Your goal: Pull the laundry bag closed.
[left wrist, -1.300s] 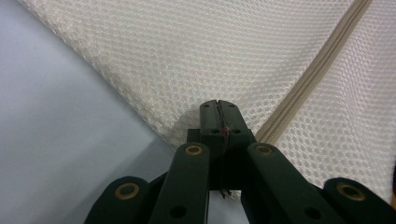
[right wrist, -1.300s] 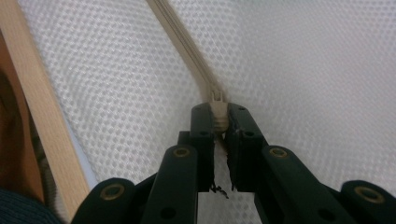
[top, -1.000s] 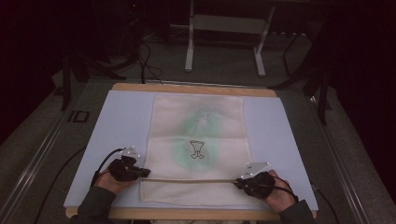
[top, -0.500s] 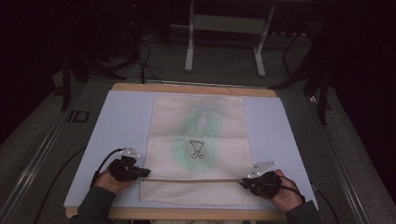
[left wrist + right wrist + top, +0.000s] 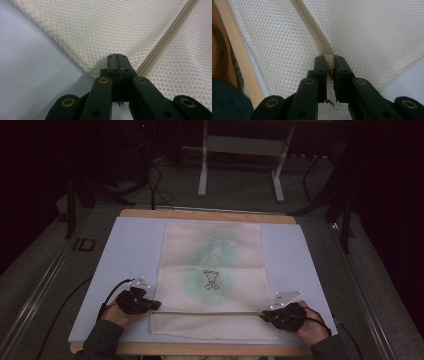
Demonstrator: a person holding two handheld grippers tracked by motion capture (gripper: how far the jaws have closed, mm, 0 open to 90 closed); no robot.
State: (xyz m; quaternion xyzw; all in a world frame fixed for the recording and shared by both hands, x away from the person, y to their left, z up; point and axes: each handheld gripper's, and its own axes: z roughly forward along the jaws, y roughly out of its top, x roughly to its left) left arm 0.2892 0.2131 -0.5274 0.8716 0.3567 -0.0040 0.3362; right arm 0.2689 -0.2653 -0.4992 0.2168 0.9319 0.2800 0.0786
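A cream mesh bag (image 5: 212, 260) lies flat on the pale blue mat (image 5: 125, 255), with a green garment inside it (image 5: 220, 252) showing through. A beige zipper (image 5: 210, 312) runs across the bag near its front edge. My left gripper (image 5: 155, 305) is shut on the bag's left edge, just beside the zipper's end (image 5: 165, 42); its jaw tips (image 5: 116, 56) pinch the mesh (image 5: 100, 30). At the zipper's right end, my right gripper (image 5: 264, 316) is shut on the zipper pull (image 5: 329, 62), where the zipper tape (image 5: 309, 20) ends between the jaws.
The mat rests on a wooden board (image 5: 210, 215) whose front edge (image 5: 239, 55) runs close by the right hand. A metal table frame (image 5: 240, 160) stands on the dark floor beyond. Cables (image 5: 107, 295) trail from both grippers.
The right gripper has shifted slightly to the right along the zipper line. The left gripper and the bag have stayed in place.
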